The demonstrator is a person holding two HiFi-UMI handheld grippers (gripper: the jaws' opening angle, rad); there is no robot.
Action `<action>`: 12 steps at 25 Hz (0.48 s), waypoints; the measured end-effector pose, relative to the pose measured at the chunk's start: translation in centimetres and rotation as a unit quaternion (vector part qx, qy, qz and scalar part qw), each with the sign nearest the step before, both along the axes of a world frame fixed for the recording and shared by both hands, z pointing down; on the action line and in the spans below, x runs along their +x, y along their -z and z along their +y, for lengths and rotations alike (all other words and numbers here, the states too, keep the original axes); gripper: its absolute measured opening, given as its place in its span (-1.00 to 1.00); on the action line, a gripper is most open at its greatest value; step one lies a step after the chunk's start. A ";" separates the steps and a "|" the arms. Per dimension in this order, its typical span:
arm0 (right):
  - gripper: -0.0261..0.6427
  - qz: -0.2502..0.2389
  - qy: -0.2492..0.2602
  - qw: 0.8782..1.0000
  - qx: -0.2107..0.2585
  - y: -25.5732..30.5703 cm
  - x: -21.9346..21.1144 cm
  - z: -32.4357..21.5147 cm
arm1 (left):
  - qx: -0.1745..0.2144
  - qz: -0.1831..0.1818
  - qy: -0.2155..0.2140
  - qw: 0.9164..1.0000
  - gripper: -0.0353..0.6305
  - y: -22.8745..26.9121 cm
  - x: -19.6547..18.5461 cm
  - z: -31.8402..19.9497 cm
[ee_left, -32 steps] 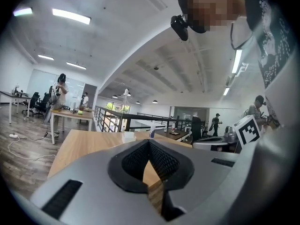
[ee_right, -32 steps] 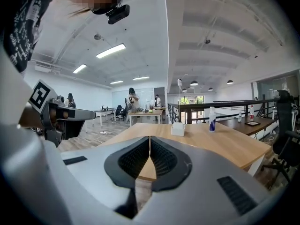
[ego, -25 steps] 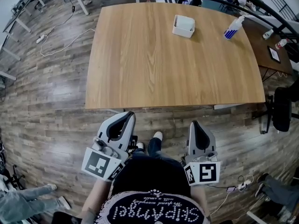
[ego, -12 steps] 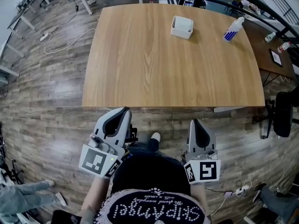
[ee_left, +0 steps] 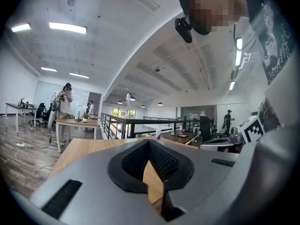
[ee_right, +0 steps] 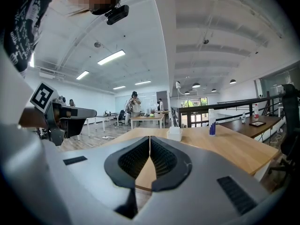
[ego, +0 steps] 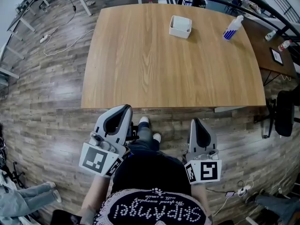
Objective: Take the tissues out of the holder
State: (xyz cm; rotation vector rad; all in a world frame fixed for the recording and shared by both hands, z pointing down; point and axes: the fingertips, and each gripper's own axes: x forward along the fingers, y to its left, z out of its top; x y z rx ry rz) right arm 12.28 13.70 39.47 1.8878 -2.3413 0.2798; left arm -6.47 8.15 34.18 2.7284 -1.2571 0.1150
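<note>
The white tissue holder (ego: 180, 26) stands at the far side of the wooden table (ego: 154, 74), and it also shows small and far off as the holder (ee_right: 175, 133) in the right gripper view. Both grippers hang in front of my body, short of the table's near edge and far from the holder. My left gripper (ego: 124, 108) has its jaws together with nothing between them, as the left gripper (ee_left: 149, 142) also shows in its own view. My right gripper (ego: 194, 122) is likewise shut and empty, and in its own view the right gripper (ee_right: 149, 138) points toward the holder.
A spray bottle (ego: 233, 28) stands on the table to the right of the holder. A darker side table (ego: 274, 50) with small bottles and an office chair (ego: 283, 109) are at the right. Cables and a power strip (ego: 44, 37) lie on the floor at the left. People stand in the background.
I have stepped a little closer to the table, one foot now forward under its edge. Both grippers came along slightly and stay shut.
</note>
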 end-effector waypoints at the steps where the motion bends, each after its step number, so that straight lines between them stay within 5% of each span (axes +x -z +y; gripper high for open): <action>1: -0.88 0.000 -0.001 1.000 0.000 -0.1 0.1 -0.1 | 0.000 0.000 -0.003 1.000 -0.88 -0.1 0.3 -0.2; 12: -0.88 0.007 -0.013 1.000 -0.004 0.0 -0.2 -2.7 | 0.015 0.006 -0.051 0.999 -0.88 0.2 3.1 -3.6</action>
